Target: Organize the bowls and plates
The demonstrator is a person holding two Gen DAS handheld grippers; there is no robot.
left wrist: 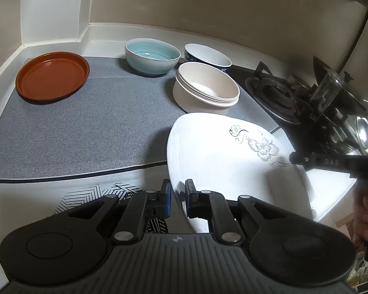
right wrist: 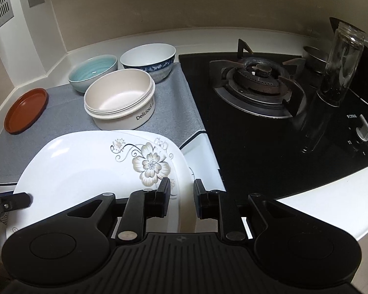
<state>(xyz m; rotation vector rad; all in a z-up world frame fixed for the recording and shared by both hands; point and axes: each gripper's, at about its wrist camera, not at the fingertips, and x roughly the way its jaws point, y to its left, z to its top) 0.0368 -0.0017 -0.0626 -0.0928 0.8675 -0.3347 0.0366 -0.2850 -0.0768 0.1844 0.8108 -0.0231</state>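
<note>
Both grippers on the white floral plate (left wrist: 223, 152) at the worktop's front edge, beside the hob (right wrist: 269, 112). Left gripper (left wrist: 177, 196) jaws clamped on the near-left rim; right gripper (right wrist: 181, 193) jaws narrowed around the right rim — firm contact, cannot tell. Plate sits tilted between them, a second plate beneath. Brown plate (left wrist: 52, 76) lies far-left, nearer the left hand.

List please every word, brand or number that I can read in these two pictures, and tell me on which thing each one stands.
"Delicious" on the side of the cream bowl, followed by a small mark too small to read.
"FOTILE" on the black stove top, beside the knobs.
"DAS" on the black right gripper, seen from the left wrist view.
Small symbols by the knobs are too small to read. No numbers can be read.
</note>
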